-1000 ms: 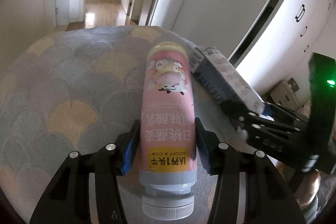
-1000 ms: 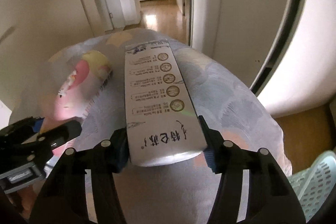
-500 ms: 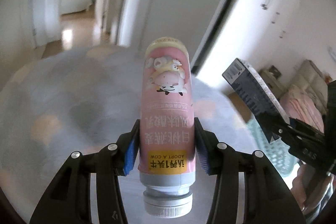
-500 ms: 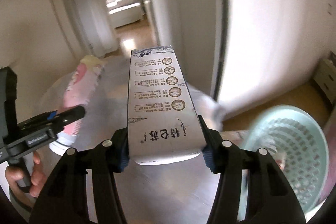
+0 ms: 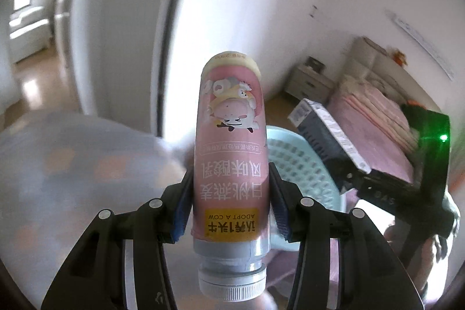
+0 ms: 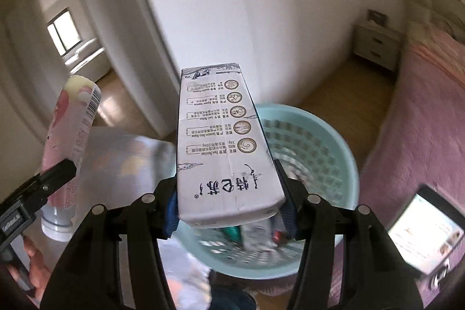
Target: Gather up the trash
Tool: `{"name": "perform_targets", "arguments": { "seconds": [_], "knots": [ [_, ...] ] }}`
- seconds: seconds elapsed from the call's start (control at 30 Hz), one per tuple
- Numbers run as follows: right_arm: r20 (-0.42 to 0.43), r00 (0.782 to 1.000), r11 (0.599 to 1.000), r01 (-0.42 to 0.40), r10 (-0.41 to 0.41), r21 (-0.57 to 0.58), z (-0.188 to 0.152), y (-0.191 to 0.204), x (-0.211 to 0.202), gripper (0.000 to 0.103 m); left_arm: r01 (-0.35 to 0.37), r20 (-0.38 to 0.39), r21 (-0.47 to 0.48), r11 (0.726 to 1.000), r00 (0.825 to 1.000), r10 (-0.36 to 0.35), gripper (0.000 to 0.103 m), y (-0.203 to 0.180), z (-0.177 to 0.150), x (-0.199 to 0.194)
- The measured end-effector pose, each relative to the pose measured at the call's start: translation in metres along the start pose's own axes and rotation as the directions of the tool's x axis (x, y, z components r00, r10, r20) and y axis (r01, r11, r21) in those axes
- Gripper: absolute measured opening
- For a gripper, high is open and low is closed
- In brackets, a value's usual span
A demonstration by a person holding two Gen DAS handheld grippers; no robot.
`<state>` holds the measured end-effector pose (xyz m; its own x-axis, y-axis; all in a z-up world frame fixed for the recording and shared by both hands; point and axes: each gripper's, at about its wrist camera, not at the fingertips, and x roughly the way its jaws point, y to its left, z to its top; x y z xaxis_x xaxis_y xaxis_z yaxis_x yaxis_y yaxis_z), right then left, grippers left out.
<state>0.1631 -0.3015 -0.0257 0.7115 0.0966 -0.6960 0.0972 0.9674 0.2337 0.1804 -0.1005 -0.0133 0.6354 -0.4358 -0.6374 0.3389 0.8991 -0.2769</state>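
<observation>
The left gripper (image 5: 229, 199) is clamped on a pink plastic yoghurt bottle (image 5: 229, 153) with a white screw cap, its cap end nearest the camera. The right gripper (image 6: 229, 202) grips a white rectangular milk carton (image 6: 223, 147), held above a pale-blue perforated plastic basket (image 6: 343, 159) with scraps inside, left of a pink bed (image 6: 421, 121).

"ADOPT A COW" on pink bottle (image 5: 229, 153)
</observation>
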Motion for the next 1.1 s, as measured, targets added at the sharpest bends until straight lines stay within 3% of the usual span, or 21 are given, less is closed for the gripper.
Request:
{"name": "perform_targets", "arguments": {
  "seconds": [0.17, 0.27, 0.57, 0.67, 0.73, 0.87, 1.0, 1.1],
  "knots": [
    [-0.047, 0.997, 0.995, 0.058, -0.055, 0.08, -0.007, -0.05, 0.002, 0.052, 0.068, -0.091, 0.015, 0.998, 0.994, -0.066, 0.046, -0.025, 0.0, 0.046],
    [-0.067, 0.996, 0.992, 0.073, -0.066, 0.106, -0.011, -0.066, 0.006, 0.052, 0.058, -0.133, 0.031, 0.998, 0.99, -0.053, 0.046, -0.035, -0.003, 0.073],
    [-0.097, 0.994, 0.988, 0.071, -0.058, 0.134, -0.004, -0.073, 0.03, 0.052, 0.034, -0.166, 0.039, 0.999, 0.986, -0.028, 0.048, -0.038, 0.006, 0.113],
    [-0.096, 0.994, 0.989, 0.054, -0.042, 0.134, -0.004, -0.071, 0.035, 0.053, 0.033, -0.158, 0.032, 0.999, 0.987, -0.027, 0.05, -0.033, 0.007, 0.108],
    [-0.104, 0.994, 0.99, 0.055, -0.042, 0.127, -0.007, -0.069, 0.039, 0.062, 0.027, -0.148, 0.035, 0.999, 0.989, -0.021, 0.053, -0.033, 0.007, 0.102],
    [-0.112, 0.993, 0.991, 0.041, -0.026, 0.131, -0.012, -0.069, 0.038, 0.063, 0.02, -0.126, 0.032, 0.999, 0.992, -0.015, 0.054, -0.024, 0.001, 0.079],
    [-0.093, 0.996, 0.993, 0.028, -0.017, 0.118, -0.017, -0.066, 0.025, 0.063, -0.023, -0.074, 0.025, 0.999, 0.997, 0.024, 0.068, -0.013, -0.008, 0.048],
    [-0.076, 0.997, 0.995, 0.014, -0.006, 0.095, -0.02, -0.055, 0.012, 0.063, -0.063, -0.033, 0.003, 0.998, 0.997, 0.063, 0.071, -0.001, -0.016, 0.021]
  ]
}}
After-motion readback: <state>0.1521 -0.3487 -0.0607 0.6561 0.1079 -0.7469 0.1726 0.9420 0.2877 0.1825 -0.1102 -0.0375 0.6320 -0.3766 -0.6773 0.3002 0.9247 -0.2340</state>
